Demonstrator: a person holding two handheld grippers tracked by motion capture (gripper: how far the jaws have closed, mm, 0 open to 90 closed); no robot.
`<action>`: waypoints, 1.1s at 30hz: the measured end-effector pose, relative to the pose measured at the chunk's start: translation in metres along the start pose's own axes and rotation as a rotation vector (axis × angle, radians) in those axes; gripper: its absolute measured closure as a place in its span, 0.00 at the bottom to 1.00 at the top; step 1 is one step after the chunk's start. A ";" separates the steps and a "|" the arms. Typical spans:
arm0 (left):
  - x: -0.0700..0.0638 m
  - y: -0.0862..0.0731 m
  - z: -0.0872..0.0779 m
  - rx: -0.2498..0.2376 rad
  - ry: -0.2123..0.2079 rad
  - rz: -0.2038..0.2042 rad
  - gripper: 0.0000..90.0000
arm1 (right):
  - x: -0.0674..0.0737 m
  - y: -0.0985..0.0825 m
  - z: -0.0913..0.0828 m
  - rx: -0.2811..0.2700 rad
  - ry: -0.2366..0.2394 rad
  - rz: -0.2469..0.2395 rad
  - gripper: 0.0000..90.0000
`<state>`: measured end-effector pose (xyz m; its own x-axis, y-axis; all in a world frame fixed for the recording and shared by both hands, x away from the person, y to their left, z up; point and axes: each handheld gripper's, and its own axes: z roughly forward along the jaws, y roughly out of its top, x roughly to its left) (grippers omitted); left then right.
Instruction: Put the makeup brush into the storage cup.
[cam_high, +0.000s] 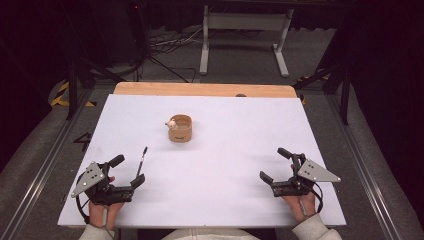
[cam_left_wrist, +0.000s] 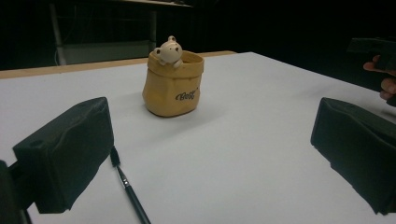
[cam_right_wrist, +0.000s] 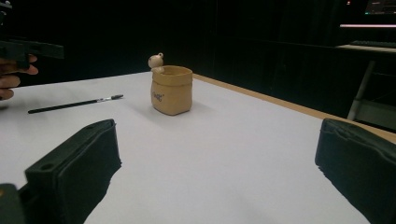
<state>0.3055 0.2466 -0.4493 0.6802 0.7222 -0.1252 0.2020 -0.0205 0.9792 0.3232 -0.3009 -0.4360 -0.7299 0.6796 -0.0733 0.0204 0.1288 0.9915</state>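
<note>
- The left gripper rests near the front left corner of the white tabletop, jaws wide apart with nothing between them. The right gripper sits near the front right corner, its jaws also spread and empty.
- The thin black brush with a metal collar lies flat on the tabletop just beside the left gripper, its tip pointing toward the far edge. In the left gripper view the brush runs close past the inner side of one jaw, not between the two.
- The tan ceramic pot shaped like a sack, with a small cream bear on its rim, stands upright around the middle of the tabletop, somewhat nearer the far edge and well apart from both grippers.
- By my reading, this is the very start: nothing is lifted, and the work looks to be picking up the brush, likely to stand it in the pot.
- The next move calls for shifting the left gripper sideways so its jaws straddle the handle, then closing low against the tabletop, since the brush is thin and lies flat.
- Hard to make out: the inside of the pot, hidden in both gripper views; the lettering on it, too small to read; the brush's lower end, cut off at the bottom of the left gripper view; and the bristle tip, which is blurred.
</note>
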 end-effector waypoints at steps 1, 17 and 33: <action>0.000 0.000 0.000 0.000 0.000 0.000 0.00 | 0.000 0.000 0.000 0.000 0.000 0.000 0.00; 0.006 0.010 0.013 -0.015 0.009 -0.017 0.00 | 0.001 0.000 0.000 -0.004 0.010 -0.003 0.00; 0.009 0.022 0.036 0.015 -0.015 0.029 0.00 | -0.001 0.000 0.001 0.005 0.024 -0.011 0.02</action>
<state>0.3416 0.2279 -0.4342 0.6965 0.7107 -0.0990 0.1925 -0.0521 0.9799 0.3244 -0.3012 -0.4361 -0.7466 0.6603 -0.0811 0.0156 0.1394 0.9901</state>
